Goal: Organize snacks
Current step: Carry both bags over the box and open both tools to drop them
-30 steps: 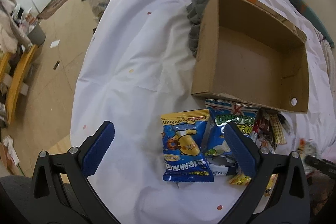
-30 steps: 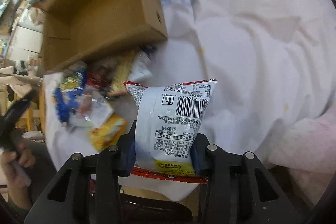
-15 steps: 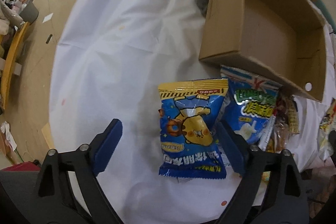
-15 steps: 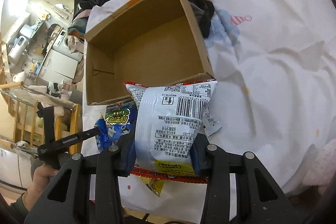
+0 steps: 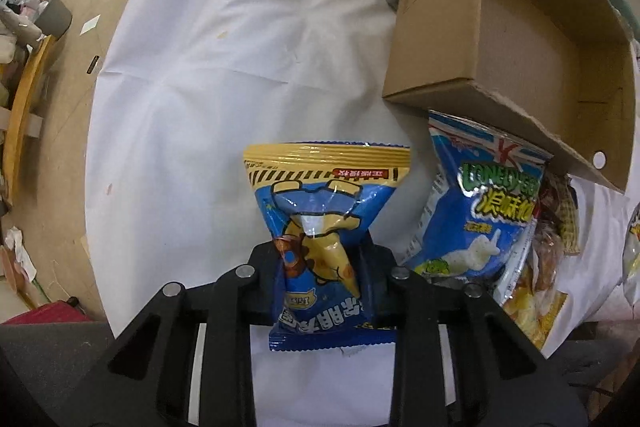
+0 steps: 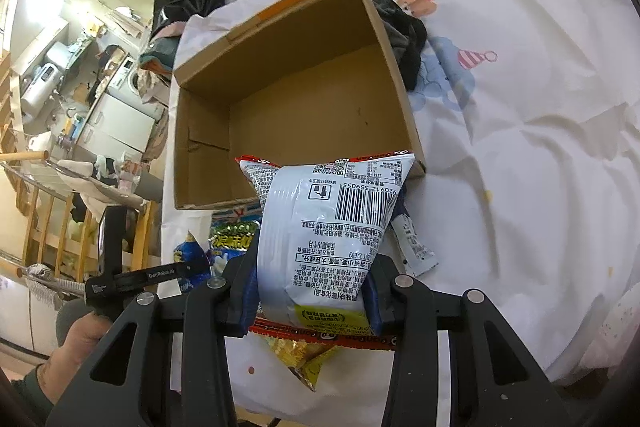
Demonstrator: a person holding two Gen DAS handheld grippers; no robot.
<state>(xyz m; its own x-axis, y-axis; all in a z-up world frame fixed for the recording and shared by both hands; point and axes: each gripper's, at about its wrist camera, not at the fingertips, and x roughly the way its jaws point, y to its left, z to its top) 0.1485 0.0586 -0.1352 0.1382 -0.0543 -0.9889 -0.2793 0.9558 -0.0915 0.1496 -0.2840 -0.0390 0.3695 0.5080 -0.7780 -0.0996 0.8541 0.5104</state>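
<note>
Pickup step: left gripper (image 5: pixel 320 267) closing on blue chip bag (image 5: pixel 324 227) between jaws, right gripper (image 6: pixel 310 287) clamping white snack bag (image 6: pixel 328 235) just before empty box (image 6: pixel 296 95) ahead, next needing drop-in.

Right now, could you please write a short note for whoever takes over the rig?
Left gripper: jaws closing on the blue-and-yellow snack bag, which is pinched and crumpled between them, low over the white sheet.
Right gripper: shut on the white snack bag, held in front of the cardboard box.
Done: nothing in the box.
Left: both held bags, the blue-green bag and the small packets beside the box.
</note>
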